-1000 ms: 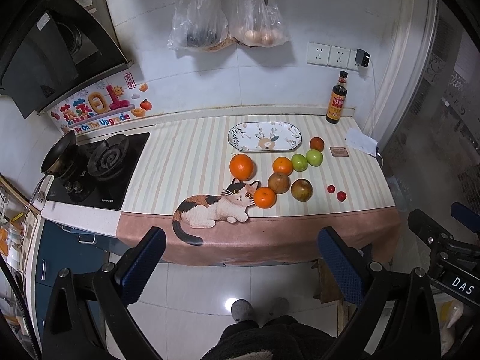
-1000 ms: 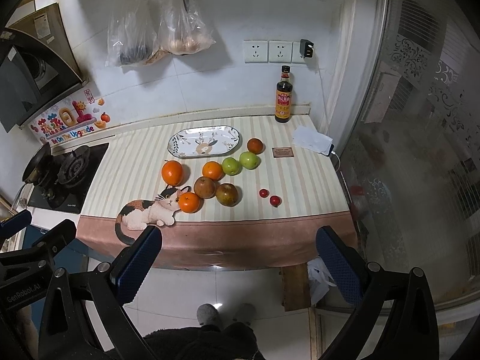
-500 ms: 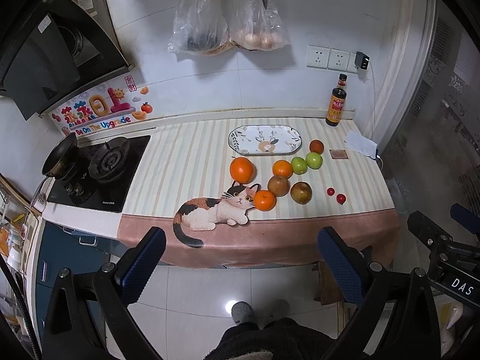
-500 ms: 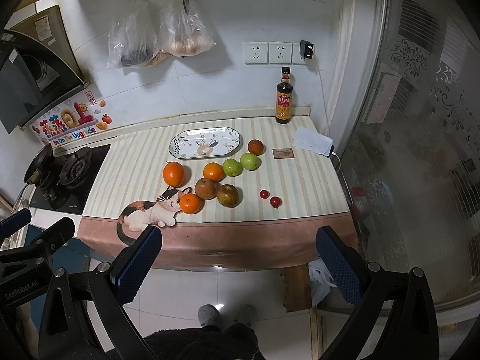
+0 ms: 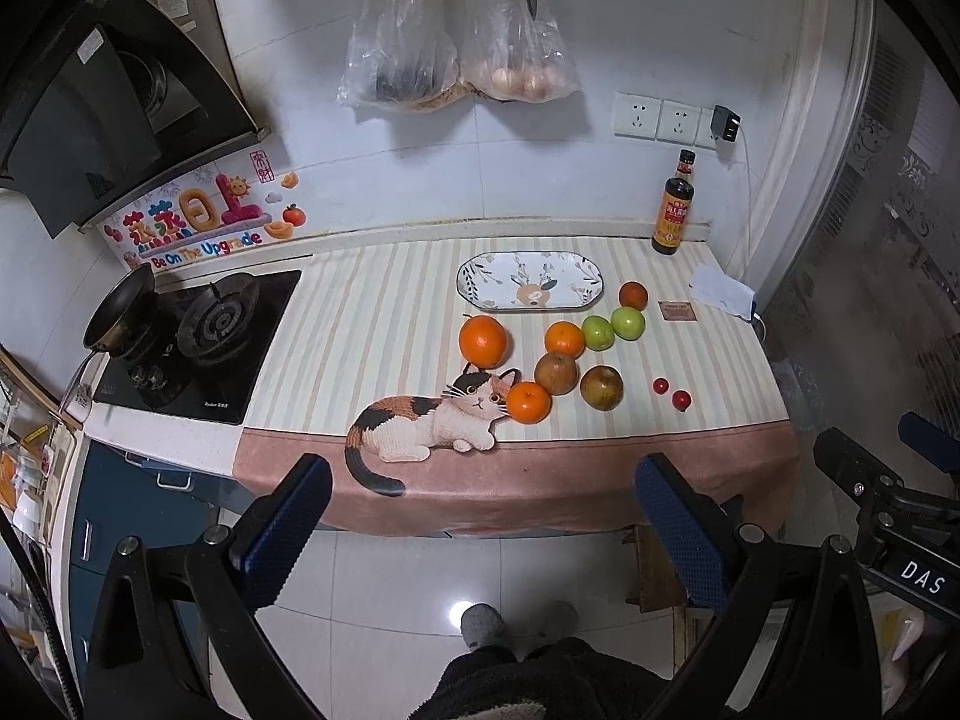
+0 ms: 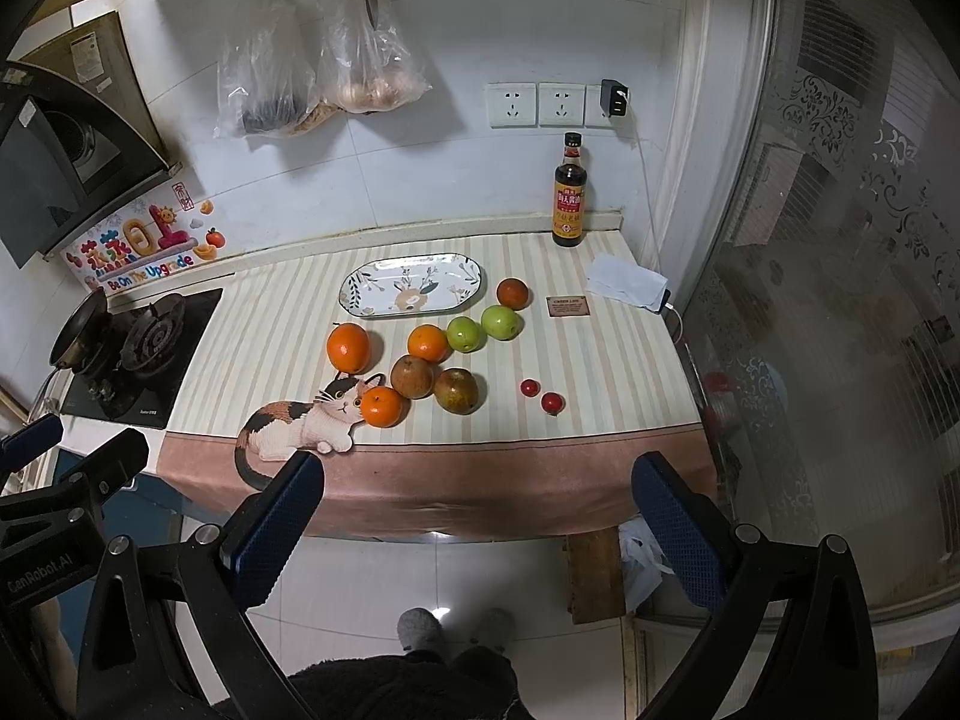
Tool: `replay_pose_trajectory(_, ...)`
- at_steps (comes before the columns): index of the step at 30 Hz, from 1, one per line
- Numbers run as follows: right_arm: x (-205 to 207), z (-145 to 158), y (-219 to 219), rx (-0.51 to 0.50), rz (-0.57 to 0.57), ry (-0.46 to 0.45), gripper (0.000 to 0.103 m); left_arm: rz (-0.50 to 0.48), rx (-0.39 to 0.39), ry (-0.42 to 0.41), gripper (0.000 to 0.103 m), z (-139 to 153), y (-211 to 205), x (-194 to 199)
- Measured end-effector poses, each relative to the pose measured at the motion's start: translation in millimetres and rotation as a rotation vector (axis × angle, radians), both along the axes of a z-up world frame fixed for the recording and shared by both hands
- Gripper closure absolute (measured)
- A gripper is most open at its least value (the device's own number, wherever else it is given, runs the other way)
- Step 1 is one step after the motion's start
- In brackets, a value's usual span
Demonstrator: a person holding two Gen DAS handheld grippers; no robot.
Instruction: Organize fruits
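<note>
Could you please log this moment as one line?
left gripper: open, empty | right gripper: open, empty | oval plate: empty | fruits: all on counter

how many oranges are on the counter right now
3. A big orange sits left of the group, below the plate; a smaller one lies beside the green apples; the third is by the printed cat's face. None looks hidden.

both tongs eased slightly nearer the counter (image 5: 336,324), fruit sitting marginally lower in each wrist view
</note>
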State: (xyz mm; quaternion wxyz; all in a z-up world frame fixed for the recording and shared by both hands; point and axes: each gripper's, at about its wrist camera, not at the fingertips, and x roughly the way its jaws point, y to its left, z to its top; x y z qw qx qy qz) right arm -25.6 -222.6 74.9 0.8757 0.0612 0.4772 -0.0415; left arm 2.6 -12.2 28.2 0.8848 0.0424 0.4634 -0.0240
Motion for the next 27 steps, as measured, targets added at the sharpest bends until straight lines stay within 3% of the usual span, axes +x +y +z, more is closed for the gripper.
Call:
replay_pose_trajectory(19,2,-5,-1,0.014,0.004,0.003,0.0,0.002,-0.004,-0.005,0.0,-1,1,0)
replay_pose_trajectory(22,12,-9,-8,0.038,-0.003,-0.009,0.0,0.031,-0.007,-0.053,0.0,-3,1,6)
replay_pose_trajectory(27,33,-31,-23,0.106,-0.021,-0.061,0.0,0.095,0.111,-0.161,0.0,-25,-6,35)
